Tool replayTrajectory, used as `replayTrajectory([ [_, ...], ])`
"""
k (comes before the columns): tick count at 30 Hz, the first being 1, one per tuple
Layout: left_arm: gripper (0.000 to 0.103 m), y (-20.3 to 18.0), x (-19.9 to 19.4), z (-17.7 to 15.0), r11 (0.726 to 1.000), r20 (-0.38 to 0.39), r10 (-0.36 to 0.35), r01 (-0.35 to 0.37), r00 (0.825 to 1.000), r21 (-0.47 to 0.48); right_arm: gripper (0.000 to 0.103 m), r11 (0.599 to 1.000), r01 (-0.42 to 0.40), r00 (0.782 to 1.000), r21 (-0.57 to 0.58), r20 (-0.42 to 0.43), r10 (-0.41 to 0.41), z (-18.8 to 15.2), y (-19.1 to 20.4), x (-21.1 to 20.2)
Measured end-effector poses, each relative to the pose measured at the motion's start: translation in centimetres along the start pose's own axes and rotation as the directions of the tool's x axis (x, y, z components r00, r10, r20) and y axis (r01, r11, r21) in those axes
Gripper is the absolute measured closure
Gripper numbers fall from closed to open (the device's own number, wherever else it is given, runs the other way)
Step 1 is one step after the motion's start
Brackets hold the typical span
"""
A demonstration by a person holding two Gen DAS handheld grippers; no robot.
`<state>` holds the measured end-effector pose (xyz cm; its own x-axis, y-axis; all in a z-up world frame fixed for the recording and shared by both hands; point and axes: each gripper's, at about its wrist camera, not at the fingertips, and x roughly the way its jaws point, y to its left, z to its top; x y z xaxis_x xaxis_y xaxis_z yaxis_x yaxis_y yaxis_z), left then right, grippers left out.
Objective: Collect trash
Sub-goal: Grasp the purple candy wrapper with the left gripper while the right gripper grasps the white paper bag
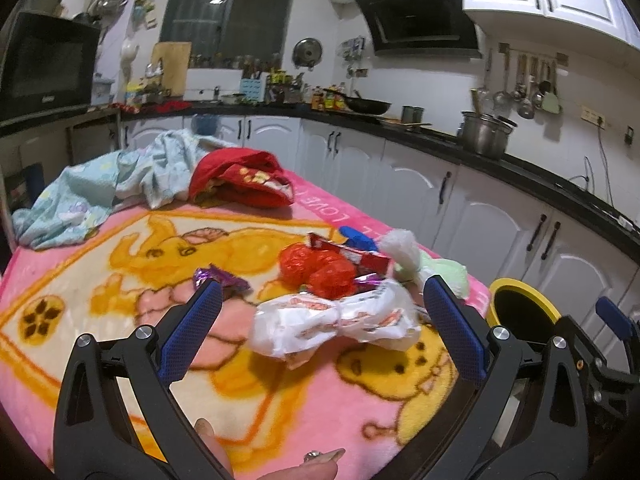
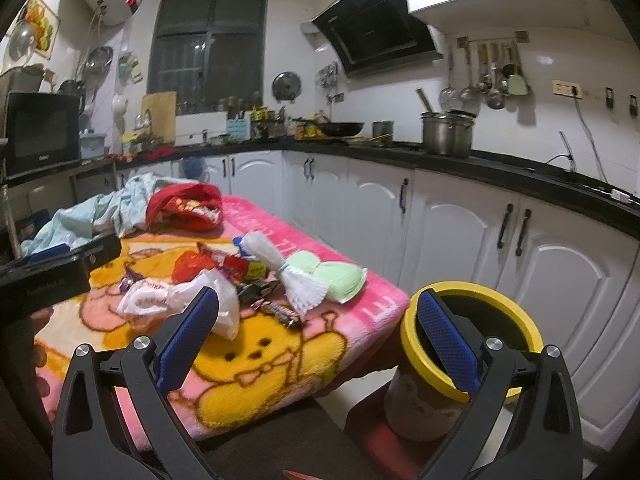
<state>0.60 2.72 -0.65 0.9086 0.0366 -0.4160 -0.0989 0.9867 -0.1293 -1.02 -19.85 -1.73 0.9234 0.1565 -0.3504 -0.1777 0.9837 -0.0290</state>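
The trash lies in a loose heap on the pink cartoon blanket [image 1: 120, 360] that covers the table, toward its right edge and the near right corner. Nearest the left gripper [image 1: 322, 320] is a crumpled white plastic bag [image 1: 332, 320] with red print, lying between that gripper's two blue-padded fingers, which stand wide apart and do not touch it. Just behind the bag sits a scrunched red-orange plastic bag [image 1: 316, 270], touching a red snack wrapper [image 1: 352, 254], and behind those a blue scrap [image 1: 358, 238] shows. To the left of the heap, a little apart, lies a purple foil wrapper [image 1: 218, 278]. On the right of the heap a white foam net sleeve [image 2: 296, 276] lies across the blanket, with a pale green foam piece [image 2: 336, 276] just beside it at the blanket's right edge; a dark candy wrapper [image 2: 280, 312] lies in front of them. Off the near right corner, below the table's edge, stands a yellow-rimmed bin [image 2: 408, 332] with a dark inside. The right gripper [image 2: 320, 332] hangs above that corner, its fingers spread wide with nothing between them, the right finger in front of the bin's rim. At the far left corner of the table lie a light blue cloth [image 1: 100, 188] and a red cloth [image 1: 240, 180], touching each other. White cabinets [image 1: 480, 208] under a black counter run behind.
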Motion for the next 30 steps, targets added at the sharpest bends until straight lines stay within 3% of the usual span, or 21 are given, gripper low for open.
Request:
replayTrajectory([
  [15, 0.011, 6.2, 2.3, 1.5, 0.989, -0.048, 0.128, -0.131, 0.991, -0.07, 0.006, 0.979, -0.16, 0.981, -0.13, -0.135, 0.143, 0.8, 5.4, 5.6],
  [18, 0.01, 7.4, 2.8, 1.9, 0.989, -0.051, 0.125, -0.129, 0.991, -0.075, 0.006, 0.97, -0.195, 0.971, -0.144, -0.166, 0.171, 0.7, 6.3, 6.8],
  [23, 0.01, 8.6, 5.2, 2.9, 0.989, -0.125, 0.13, -0.137, 0.984, -0.056, 0.006, 0.955, -0.244, 0.951, -0.165, -0.231, 0.204, 0.5, 7.1, 9.3],
  [30, 0.011, 10.5, 9.9, 3.5, 0.996, -0.216, 0.053, -0.066, 0.975, -0.053, 0.006, 0.949, -0.293, 0.915, -0.115, -0.322, 0.243, 0.3, 6.6, 13.3],
])
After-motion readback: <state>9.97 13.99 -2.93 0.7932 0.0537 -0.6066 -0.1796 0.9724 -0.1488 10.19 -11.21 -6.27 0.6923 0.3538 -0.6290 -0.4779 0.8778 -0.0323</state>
